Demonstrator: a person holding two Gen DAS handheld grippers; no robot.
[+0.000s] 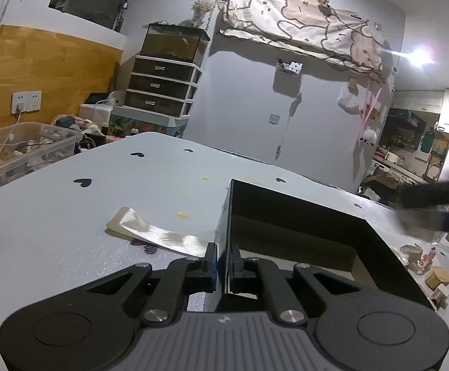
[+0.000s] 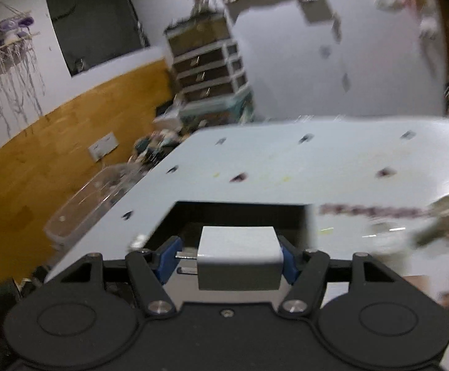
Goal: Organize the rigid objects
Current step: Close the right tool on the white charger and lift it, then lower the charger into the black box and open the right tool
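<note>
Two grippers are in your hands. Your left gripper, at lower centre of the left wrist view, has its pads pinched together on the near wall of one open black box. The box sits on the white table, which carries black heart marks. One pale flat strip lies on the table, just left of the box. Your right gripper, at lower centre of the right wrist view, is clamped on one white charger block, whose two metal prongs point to the left of the frame. It hangs above the box. One clear plastic bin stands at the left edge, beyond the table.
</note>
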